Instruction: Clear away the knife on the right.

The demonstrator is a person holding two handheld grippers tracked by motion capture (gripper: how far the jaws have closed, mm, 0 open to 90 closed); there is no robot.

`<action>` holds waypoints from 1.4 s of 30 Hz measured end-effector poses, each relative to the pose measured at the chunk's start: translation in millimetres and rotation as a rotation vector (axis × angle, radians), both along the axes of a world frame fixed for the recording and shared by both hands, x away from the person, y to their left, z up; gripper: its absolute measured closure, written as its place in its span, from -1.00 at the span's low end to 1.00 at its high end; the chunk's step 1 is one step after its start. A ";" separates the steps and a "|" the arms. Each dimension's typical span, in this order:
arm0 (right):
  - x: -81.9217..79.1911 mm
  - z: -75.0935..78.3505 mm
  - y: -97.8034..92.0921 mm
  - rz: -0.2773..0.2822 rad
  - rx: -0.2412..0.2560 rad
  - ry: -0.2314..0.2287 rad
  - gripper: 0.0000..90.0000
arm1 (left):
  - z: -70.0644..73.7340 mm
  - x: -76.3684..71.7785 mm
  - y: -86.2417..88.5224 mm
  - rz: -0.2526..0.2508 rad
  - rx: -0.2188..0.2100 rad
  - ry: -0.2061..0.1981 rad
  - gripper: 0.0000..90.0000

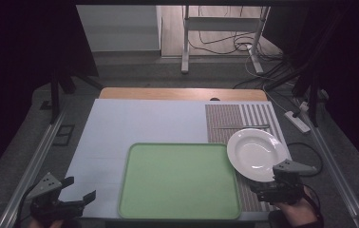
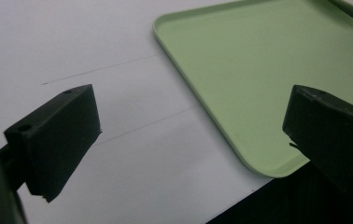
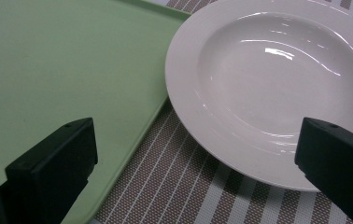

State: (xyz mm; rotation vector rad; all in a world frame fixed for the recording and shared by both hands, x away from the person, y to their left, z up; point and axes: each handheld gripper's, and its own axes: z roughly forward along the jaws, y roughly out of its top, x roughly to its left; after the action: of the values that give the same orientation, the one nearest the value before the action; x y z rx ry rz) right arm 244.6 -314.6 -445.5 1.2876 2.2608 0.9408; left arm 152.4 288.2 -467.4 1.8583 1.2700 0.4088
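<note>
Right claw [image 3: 193,168] spread wide near plate [image 3: 277,79] | left claw [image 2: 188,140] spread wide by tray [image 2: 268,70]

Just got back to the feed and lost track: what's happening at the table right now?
A person holds a tool in each hand near the table's front edge. The right tool is open and sits just short of the white plate, which rests empty on the striped placemat with its rim reaching over the green tray. The left tool is open too, over the white table surface left of the tray, which holds nothing. Neither tool grips anything.
</note>
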 end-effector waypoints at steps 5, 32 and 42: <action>-0.5 0.4 0.9 0.002 -0.004 -0.008 -0.99 | -0.1 0.0 0.5 0.001 -0.002 0.001 -0.91; 3.8 3.2 6.3 0.020 0.004 -0.051 -1.00 | 0.2 -0.3 -1.6 -0.002 0.017 -0.002 -0.91; 9.6 3.7 10.5 0.029 0.008 -0.073 -1.00 | 0.2 -0.1 -1.6 -0.002 0.017 0.000 -0.91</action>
State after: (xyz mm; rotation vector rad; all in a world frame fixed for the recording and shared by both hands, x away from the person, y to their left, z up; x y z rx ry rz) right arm 254.2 -304.1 -441.8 1.2067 2.2277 0.9914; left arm 152.3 286.6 -467.3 1.8735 1.2683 0.4192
